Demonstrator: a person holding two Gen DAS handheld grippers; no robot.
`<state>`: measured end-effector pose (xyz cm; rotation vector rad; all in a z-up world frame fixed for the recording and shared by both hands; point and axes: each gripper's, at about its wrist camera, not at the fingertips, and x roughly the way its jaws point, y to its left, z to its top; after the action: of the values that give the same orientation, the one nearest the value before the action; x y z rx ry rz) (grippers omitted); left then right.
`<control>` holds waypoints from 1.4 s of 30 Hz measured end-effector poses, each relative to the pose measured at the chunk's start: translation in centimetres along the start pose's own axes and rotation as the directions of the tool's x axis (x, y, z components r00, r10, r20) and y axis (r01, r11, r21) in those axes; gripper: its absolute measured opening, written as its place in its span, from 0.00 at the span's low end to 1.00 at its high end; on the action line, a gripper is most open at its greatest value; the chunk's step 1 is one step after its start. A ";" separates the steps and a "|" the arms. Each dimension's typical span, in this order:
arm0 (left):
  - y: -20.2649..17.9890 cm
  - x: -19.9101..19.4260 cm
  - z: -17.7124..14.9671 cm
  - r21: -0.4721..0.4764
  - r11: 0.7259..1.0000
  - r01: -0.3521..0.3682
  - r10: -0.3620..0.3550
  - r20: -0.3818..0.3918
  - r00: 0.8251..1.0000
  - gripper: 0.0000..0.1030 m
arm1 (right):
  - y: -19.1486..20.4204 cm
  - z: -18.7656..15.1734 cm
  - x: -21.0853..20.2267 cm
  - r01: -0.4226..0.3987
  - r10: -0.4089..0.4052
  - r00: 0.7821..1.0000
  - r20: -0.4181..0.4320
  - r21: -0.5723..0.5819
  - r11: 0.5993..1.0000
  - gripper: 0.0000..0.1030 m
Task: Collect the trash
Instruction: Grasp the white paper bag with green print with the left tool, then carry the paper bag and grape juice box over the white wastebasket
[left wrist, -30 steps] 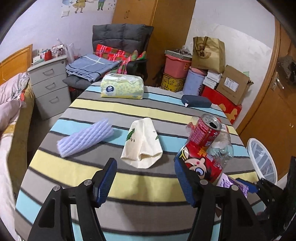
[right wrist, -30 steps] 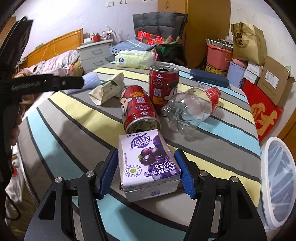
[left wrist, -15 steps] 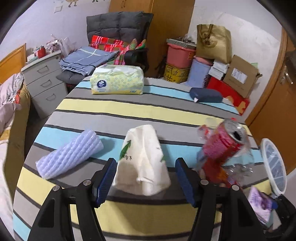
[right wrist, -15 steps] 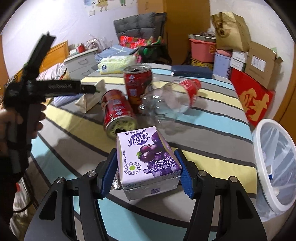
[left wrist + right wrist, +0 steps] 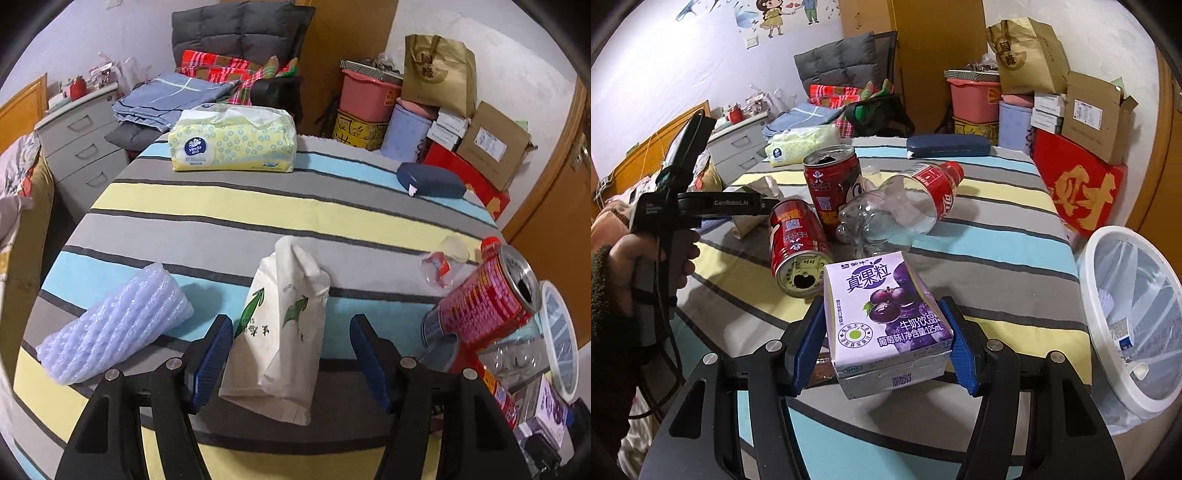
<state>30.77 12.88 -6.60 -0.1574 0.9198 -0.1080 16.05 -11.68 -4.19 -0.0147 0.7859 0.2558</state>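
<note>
Purple carton [image 5: 886, 321] sits clamped between the blue fingers [image 5: 809, 347] of your right gripper [image 5: 884, 347], both pads pressing its sides, just above the striped worktop [image 5: 997, 266]. The white bin [image 5: 1130, 325] stands just off the worktop's edge to your right: carry the carton level over its rim and release only when it is fully above the opening. Your left gripper [image 5: 291, 360] straddles the white paper bag [image 5: 280, 332], which lies on the worktop; the left-hand pad appears to touch the bag's edge, the right-hand pad stands clear, so nothing is gripped. Centre the bag before closing, since thin paper will likely crumple and slip. Two red cans [image 5: 798, 243] and a clear bottle [image 5: 897, 203] lie near the middle, uncollected.
</note>
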 end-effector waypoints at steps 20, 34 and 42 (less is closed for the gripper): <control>-1.5 -1.9 -0.2 0.041 0.999 -0.024 0.022 0.050 0.998 0.38 | -0.7 0.0 -0.3 -0.010 0.010 1.000 0.020 0.025 1.000 0.60; -4.2 -7.9 -0.9 0.061 0.998 0.023 -0.031 0.139 0.990 0.38 | -2.2 0.5 -2.3 0.001 -0.005 0.996 0.091 0.044 0.999 0.60; -7.5 -11.5 -1.5 0.116 0.991 0.068 -0.090 0.197 0.976 0.38 | -3.5 0.8 -3.9 0.031 -0.039 0.990 0.136 0.062 0.998 0.60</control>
<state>22.49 7.22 2.90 -0.1013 0.7028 -0.2120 14.78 -15.88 -1.22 0.0445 0.6554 0.1976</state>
